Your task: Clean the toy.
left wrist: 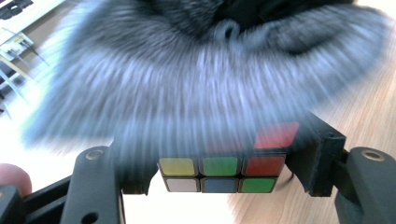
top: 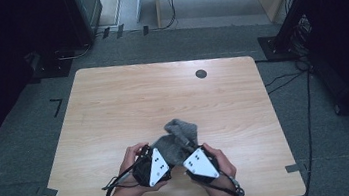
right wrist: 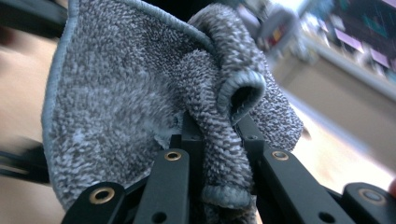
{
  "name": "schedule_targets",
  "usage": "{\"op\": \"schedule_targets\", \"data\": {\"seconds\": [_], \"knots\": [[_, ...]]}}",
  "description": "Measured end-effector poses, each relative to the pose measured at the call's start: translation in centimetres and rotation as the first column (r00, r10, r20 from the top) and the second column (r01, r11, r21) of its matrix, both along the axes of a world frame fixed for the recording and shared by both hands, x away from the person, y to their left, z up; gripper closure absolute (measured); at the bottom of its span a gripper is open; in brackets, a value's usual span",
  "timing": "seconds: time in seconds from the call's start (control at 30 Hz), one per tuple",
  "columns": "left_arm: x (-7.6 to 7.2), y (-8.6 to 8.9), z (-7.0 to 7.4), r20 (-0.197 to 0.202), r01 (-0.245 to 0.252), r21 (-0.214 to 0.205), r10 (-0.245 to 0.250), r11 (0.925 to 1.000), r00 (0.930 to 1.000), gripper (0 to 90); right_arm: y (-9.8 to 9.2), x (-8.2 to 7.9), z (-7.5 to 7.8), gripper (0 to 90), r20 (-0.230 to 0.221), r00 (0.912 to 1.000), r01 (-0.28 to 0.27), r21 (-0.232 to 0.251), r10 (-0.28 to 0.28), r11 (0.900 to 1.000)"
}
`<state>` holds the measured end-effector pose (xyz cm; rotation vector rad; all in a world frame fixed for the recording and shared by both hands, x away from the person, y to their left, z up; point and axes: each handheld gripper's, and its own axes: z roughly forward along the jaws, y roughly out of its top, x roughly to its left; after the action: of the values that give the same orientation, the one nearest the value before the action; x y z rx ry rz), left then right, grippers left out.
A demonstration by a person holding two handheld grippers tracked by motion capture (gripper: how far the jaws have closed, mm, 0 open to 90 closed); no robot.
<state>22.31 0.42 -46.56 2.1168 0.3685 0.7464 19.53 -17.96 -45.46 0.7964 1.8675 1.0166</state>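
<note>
Near the front edge of the pale wooden table (top: 112,100), the person's two hands meet over a grey terry-cloth towel (top: 177,137), bunched up between the two tools. The left gripper (top: 156,164) has its black jaws clamped on a small colour-tiled puzzle cube (left wrist: 222,172); from that gripper's own camera the cube sits squarely between the jaws, yellow, green and red tiles above white, blue and green, with the blurred grey cloth draped just over its top. The right gripper (top: 200,164) has its jaws pinched tight on a rolled fold of the same towel (right wrist: 140,107), the hemmed edge curling between them. A small dark round grommet (top: 201,73) sits well apart, near the table's far edge
</note>
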Motion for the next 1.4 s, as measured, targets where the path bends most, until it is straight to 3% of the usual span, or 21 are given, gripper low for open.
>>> {"op": "schedule_targets", "data": {"seconds": [0.07,0.1,0.17,0.23,0.27,0.33,0.37,0.43,0.53,0.57,0.63,0.7,0.77,0.9,1.0,1.07,1.13,1.17,1.23,1.3,1.4], "knots": [[0.2,0.2,0.2,-0.009,-0.001,-0.018,0.001,0.9998,1.0000,34.2,-1.5,0.7,-0.3,79.5,-0.039,0.9966,0.073,0.033,-0.072,0.9968],[0.2,0.2,0.2,-0.006,-0.004,-0.014,0.004,0.9999,1.0000,34.2,-1.8,0.6,-0.2,79.4,-0.039,0.9975,0.061,0.059,-0.059,0.9964],[0.3,0.2,0.0,-0.004,-0.010,0.006,0.010,0.9999,0.9999,34.2,-1.3,-0.2,0.5,79.3,0.002,0.9996,-0.029,0.092,0.029,0.9953],[0.3,0.1,-0.1,-0.003,-0.010,0.006,0.010,0.9999,0.9999,34.2,0.2,-1.1,0.9,79.1,0.051,0.9917,-0.120,0.043,0.118,0.9918],[0.2,0.2,0.0,-0.002,-0.003,-0.001,0.003,1.0000,1.0000,34.2,1.3,-1.6,1.0,79.0,0.068,0.9860,-0.152,-0.015,0.152,0.9883],[0.1,0.1,0.2,0.001,-0.003,0.008,0.003,1.0000,1.0000,34.2,2.0,-1.8,0.5,79.0,0.080,0.9866,-0.136,-0.080,0.142,0.9875],[0.1,0.2,0.2,0.001,-0.001,0.012,0.001,0.9999,1.0000,34.2,1.7,-1.6,0.4,79.0,0.074,0.9885,-0.128,-0.059,0.132,0.9900],[0.1,0.3,0.2,-0.002,0.000,0.008,0.000,1.0000,1.0000,34.2,0.4,-0.6,0.2,79.1,0.030,0.9980,-0.054,-0.018,0.055,0.9983],[0.3,0.4,0.4,-0.012,0.003,-0.021,-0.003,0.9998,0.9999,34.2,-1.3,0.1,0.4,78.9,-0.014,0.9997,0.020,0.051,-0.019,0.9985],[0.3,0.4,0.3,-0.009,-0.001,-0.014,0.001,0.9999,1.0000,34.2,-1.3,-0.1,0.6,78.8,-0.007,1.0000,0.002,0.075,-0.001,0.9972],[0.3,0.4,0.2,-0.012,-0.001,-0.008,0.001,1.0000,0.9999,34.2,-0.7,-0.7,1.1,78.5,0.025,0.9969,-0.077,0.069,0.075,0.9947],[0.2,0.3,0.2,-0.011,0.002,-0.012,-0.003,0.9999,0.9999,34.2,1.0,-1.5,1.2,78.3,0.057,0.9859,-0.157,-0.006,0.157,0.9876],[0.1,0.3,0.3,-0.014,0.000,-0.010,0.000,1.0000,0.9999,34.2,1.8,-1.8,0.9,78.2,0.070,0.9864,-0.144,-0.066,0.149,0.9873],[0.2,0.5,0.4,-0.018,0.003,-0.008,-0.003,1.0000,0.9998,34.3,0.3,-0.4,0.1,78.3,0.025,0.9976,-0.064,-0.005,0.064,0.9979],[0.4,0.8,0.8,-0.039,0.006,-0.056,-0.008,0.9984,0.9992,34.3,-1.3,0.6,-0.4,78.3,-0.047,0.9988,0.019,0.055,-0.017,0.9983],[0.5,0.9,0.9,-0.044,-0.006,-0.051,0.003,0.9987,0.9990,34.3,-1.2,0.1,0.0,78.3,-0.021,0.9996,-0.016,0.098,0.018,0.9951],[0.6,0.9,0.7,-0.045,-0.013,-0.043,0.011,0.9990,0.9989,34.3,-0.4,-0.7,0.7,78.1,0.035,0.9980,-0.056,0.082,0.054,0.9950],[0.6,0.8,0.6,-0.045,-0.011,-0.041,0.009,0.9991,0.9989,34.3,0.2,-1.3,1.1,78.0,0.061,0.9924,-0.111,0.078,0.106,0.9908],[0.4,0.8,0.7,-0.037,0.001,-0.047,-0.002,0.9989,0.9993,34.3,1.2,-2.1,1.4,78.0,0.104,0.9831,-0.155,0.034,0.151,0.9874],[0.0,0.6,1.0,-0.019,0.013,-0.044,-0.014,0.9990,0.9997,34.3,1.6,-2.0,1.2,78.0,0.103,0.9849,-0.136,-0.033,0.139,0.9901],[-0.1,0.5,0.9,0.003,0.012,-0.016,-0.012,0.9998,0.9999,34.3,0.3,-0.9,0.7,78.1,0.053,0.9971,-0.055,0.014,0.054,0.9984]]}}
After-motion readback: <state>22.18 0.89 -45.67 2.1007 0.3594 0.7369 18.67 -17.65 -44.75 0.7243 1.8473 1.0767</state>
